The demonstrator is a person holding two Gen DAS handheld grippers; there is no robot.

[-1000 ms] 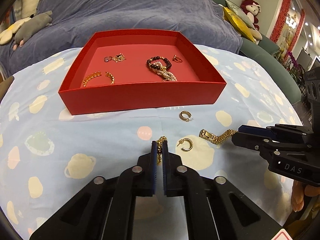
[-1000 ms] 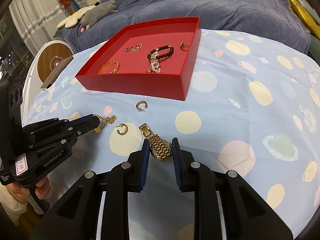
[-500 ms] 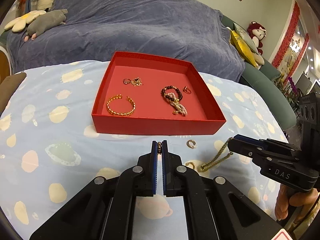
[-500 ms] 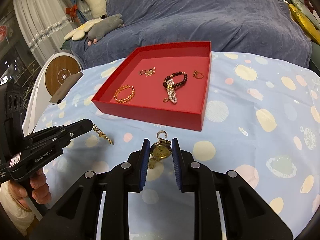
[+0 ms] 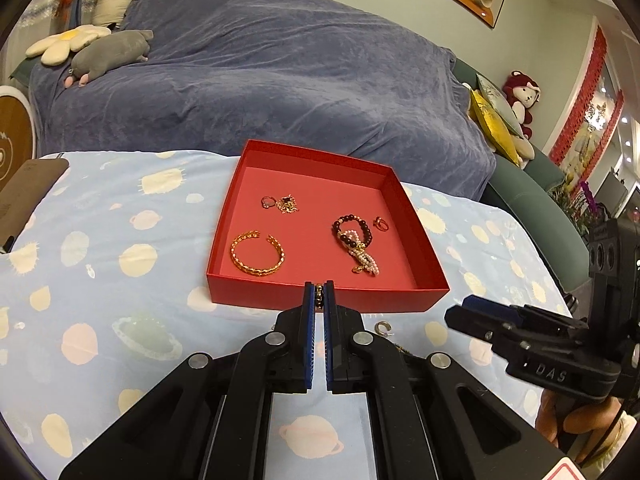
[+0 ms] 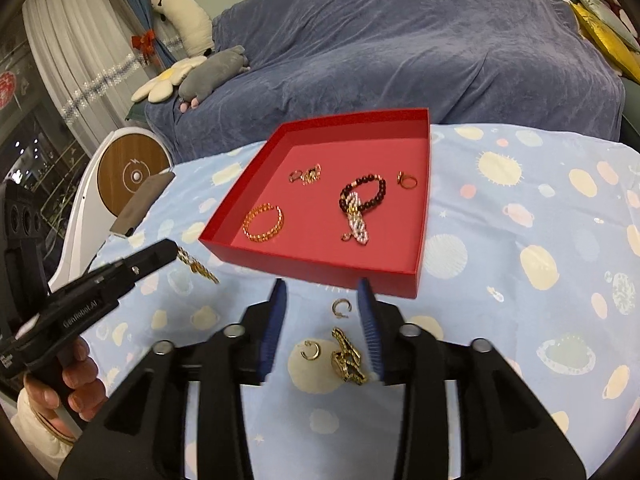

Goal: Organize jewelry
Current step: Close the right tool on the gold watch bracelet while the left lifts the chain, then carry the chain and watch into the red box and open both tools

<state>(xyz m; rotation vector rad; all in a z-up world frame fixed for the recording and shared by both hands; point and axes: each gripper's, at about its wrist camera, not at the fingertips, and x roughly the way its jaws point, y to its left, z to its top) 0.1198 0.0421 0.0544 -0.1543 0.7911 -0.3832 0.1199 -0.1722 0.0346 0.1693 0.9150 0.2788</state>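
The red tray [image 5: 320, 302] [image 6: 312, 266] sits on the blue spotted cloth and holds a gold bangle [image 5: 258, 254], a bead bracelet [image 5: 354, 236], a ring [image 5: 380, 223] and a small charm [image 5: 286, 203]. My left gripper [image 5: 319, 294] is shut on a gold chain [image 6: 198, 266], which hangs from it above the cloth just in front of the tray. My right gripper [image 6: 322, 316] is open above the cloth. The gold watch [image 6: 346, 358] lies crumpled on the cloth beneath it, beside two gold hoop earrings [image 6: 341, 307] [image 6: 311, 350].
A blue-covered sofa [image 5: 260, 92] with plush toys stands behind the table. A grey phone [image 6: 140, 204] lies at the cloth's left edge beside a round wooden-faced device [image 6: 132, 174]. One hoop earring [image 5: 383, 327] shows right of my left fingers.
My right gripper has opened and the gold watch has dropped onto the cloth. My left gripper has risen further with the chain and neared the tray's front wall.
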